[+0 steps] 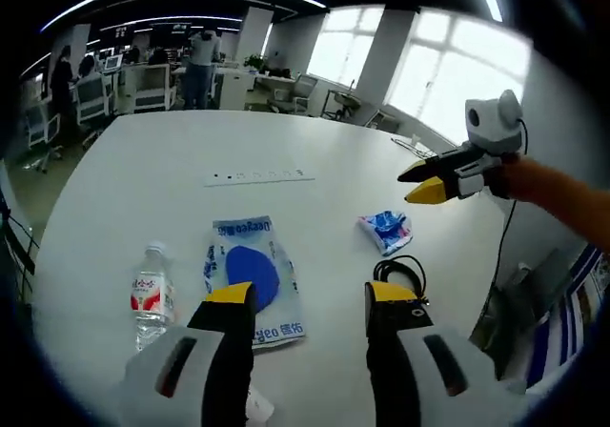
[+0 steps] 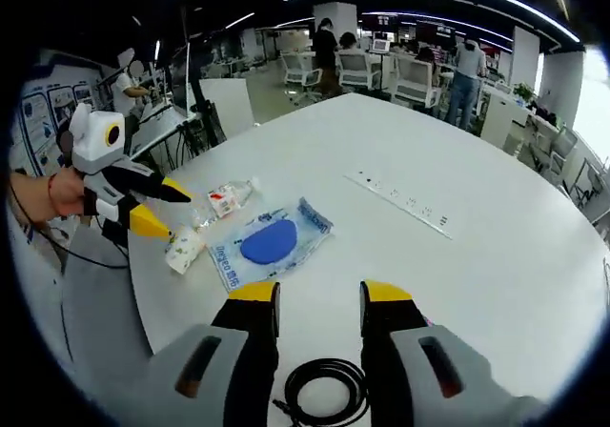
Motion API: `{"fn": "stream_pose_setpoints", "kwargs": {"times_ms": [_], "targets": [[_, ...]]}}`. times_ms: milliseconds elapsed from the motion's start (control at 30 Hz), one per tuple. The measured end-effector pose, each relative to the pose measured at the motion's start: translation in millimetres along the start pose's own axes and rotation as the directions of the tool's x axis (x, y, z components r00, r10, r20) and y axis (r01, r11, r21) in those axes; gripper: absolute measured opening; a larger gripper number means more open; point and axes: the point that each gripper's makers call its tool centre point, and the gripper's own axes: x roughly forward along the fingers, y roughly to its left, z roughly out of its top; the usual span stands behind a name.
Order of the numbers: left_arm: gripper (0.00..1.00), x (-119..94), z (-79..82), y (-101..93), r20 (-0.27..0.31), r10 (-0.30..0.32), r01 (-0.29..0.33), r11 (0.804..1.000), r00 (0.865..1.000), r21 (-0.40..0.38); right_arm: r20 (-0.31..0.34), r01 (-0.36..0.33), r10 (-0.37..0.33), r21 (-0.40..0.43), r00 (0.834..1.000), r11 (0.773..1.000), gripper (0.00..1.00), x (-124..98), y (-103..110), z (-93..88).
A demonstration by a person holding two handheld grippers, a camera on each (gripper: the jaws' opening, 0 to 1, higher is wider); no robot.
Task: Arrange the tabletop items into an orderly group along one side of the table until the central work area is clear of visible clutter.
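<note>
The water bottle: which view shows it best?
The left gripper view: the water bottle lies whole, cap and red label plain, beside the blue packet. In the right gripper view the bottle is smaller, partly hidden behind the left tongs.

Nothing fully legible. Clear plastic packet (image 1: 251, 279) with the blue pad inside carries blue print along its edges; in the left gripper view it shows upside down, looks like a short word plus digits, can't make it out. Water bottle (image 1: 151, 295), just left of the packet there, has a red-and-white label with a red logo, characters too small to read. Crumpled blue-and-white wrapper (image 1: 385, 230), right of the packet: print unreadable.
</note>
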Motion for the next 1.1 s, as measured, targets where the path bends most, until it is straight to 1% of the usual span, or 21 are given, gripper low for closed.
{"fn": "stream_pose_setpoints", "kwargs": {"times_ms": [300, 567, 867, 1100], "targets": [[0.45, -7.6, -3.0, 13.6, 0.010, 0.025, -0.025, 0.999, 1.000, -0.025, -0.014, -0.050, 0.049, -0.070, 0.999, 0.996, 0.31, 23.3, 9.3, 25.6], [0.46, -12.2, -3.8, 23.5, 0.018, 0.045, -0.044, 0.998, 0.999, -0.037, -0.035, -0.091, 0.088, -0.119, 0.996, 0.989, 0.32, 43.9, 16.8, 39.2], [0.47, -15.9, -15.0, 35.0, 0.010, 0.055, -0.054, 0.997, 0.998, -0.061, -0.076, -0.145, 0.134, -0.180, 0.988, 0.973, 0.32, 71.5, 23.6, 56.2], [0.47, -22.5, -20.1, 45.3, 0.012, 0.068, -0.067, 0.994, 0.998, -0.080, -0.112, -0.179, 0.157, -0.230, 0.981, 0.957, 0.31, 93.2, 28.5, 67.4]]}}
